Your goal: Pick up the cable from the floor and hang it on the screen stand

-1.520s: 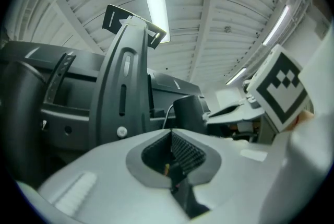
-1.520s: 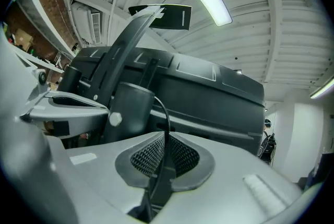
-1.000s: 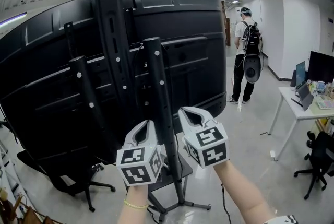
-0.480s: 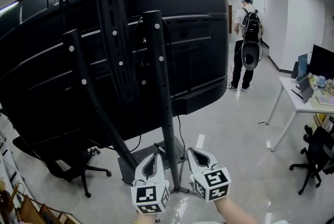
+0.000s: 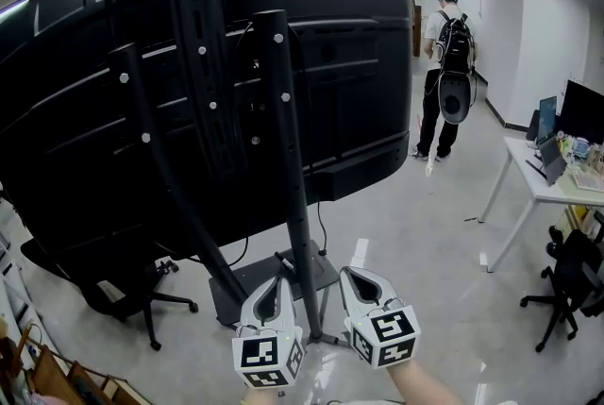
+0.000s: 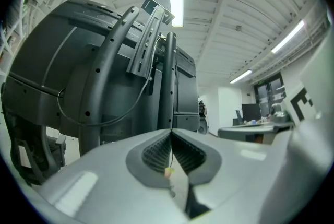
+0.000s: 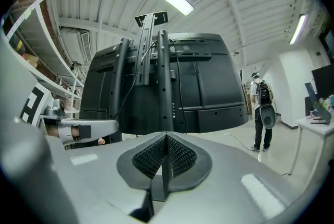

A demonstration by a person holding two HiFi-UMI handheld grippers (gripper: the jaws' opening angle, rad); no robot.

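The back of a large black screen (image 5: 311, 63) fills the head view, carried on a black stand with upright posts (image 5: 288, 158) and a flat base (image 5: 247, 292) on the floor. A thin black cable (image 5: 320, 238) hangs from the screen's back beside the middle post; a loop of cable (image 6: 104, 119) also shows in the left gripper view. My left gripper (image 5: 280, 284) (image 6: 171, 132) and right gripper (image 5: 351, 277) (image 7: 166, 136) sit low in the head view, either side of the post's foot. Both are shut with nothing between the jaws.
A black office chair (image 5: 123, 299) stands under the screen at the left. A person with a backpack (image 5: 449, 63) stands in the corridor at the right rear. A white desk (image 5: 536, 191) with monitors and another chair (image 5: 571, 285) are at the right. Shelving (image 7: 31, 61) lies at the left.
Both grippers have dropped from mid-frame to the bottom of the head view and now sit close to the stand's base. The screen fills more of the view. The jaws stayed shut.
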